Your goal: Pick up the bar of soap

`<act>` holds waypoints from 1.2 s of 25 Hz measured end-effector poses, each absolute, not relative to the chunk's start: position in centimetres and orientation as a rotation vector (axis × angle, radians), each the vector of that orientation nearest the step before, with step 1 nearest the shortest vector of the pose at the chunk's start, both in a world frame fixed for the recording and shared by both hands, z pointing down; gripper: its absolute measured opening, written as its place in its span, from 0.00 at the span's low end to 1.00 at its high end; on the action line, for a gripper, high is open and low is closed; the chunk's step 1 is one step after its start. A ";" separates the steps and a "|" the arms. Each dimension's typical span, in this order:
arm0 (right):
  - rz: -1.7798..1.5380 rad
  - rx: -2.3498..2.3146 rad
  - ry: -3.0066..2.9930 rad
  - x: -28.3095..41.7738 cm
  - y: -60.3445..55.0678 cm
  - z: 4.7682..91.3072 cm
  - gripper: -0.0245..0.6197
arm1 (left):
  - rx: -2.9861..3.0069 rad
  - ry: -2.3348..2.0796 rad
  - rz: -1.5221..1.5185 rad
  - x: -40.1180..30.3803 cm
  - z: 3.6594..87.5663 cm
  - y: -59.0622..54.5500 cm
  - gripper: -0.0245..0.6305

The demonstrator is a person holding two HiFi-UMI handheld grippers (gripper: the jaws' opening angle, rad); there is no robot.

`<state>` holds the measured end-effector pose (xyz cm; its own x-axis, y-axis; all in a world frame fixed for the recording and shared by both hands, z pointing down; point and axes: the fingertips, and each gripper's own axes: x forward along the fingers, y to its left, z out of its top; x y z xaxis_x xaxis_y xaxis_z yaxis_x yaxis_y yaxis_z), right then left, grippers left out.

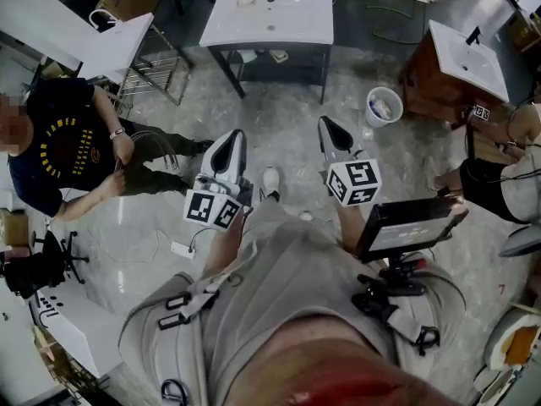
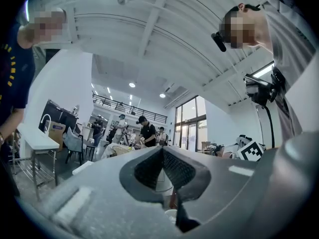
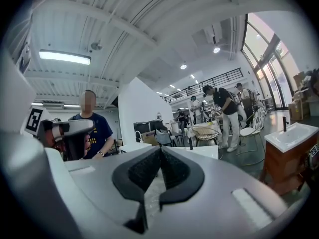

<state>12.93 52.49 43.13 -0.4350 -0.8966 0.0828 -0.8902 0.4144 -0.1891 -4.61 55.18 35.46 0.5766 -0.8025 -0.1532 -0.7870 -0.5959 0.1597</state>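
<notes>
Soap bar, likely the small pale block [image 1: 246, 1] at the far left corner of the white sink bench [image 1: 300, 28], well ahead of us. The left gripper [image 1: 232, 139] and right gripper [image 1: 326, 127] are both clenched and empty. We expect the bar to be light, rigid and slick, best pinched across its long sides.

Person is wearing a beige shirt [image 1: 292, 269], grey harness straps [image 1: 203, 290] with black buckles; left gripper [image 1: 236, 135] and right gripper [image 1: 326, 125] are showing white-grey shells, black textured pads [image 3: 174, 172], black-and-white marker cubes [image 1: 353, 182].
</notes>
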 end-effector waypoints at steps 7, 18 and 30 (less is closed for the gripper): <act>-0.247 -1.702 2.604 11.0 47.7 41.4 0.04 | 2.756 -1.316 -0.378 -5.9 35.3 49.8 0.04; -0.197 -1.780 2.590 8.3 37.0 39.4 0.04 | 2.757 -1.185 -0.502 -8.8 34.9 37.5 0.04; -0.212 -1.934 2.547 5.1 29.8 40.5 0.04 | 2.750 -1.014 -0.463 -11.7 37.4 28.3 0.04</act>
<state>5.14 29.81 40.50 -0.2706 -0.9539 0.1299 -0.9622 0.2639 -0.0668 -11.69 28.28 37.35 0.7198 -0.6558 -0.2279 -0.6018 -0.7530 0.2661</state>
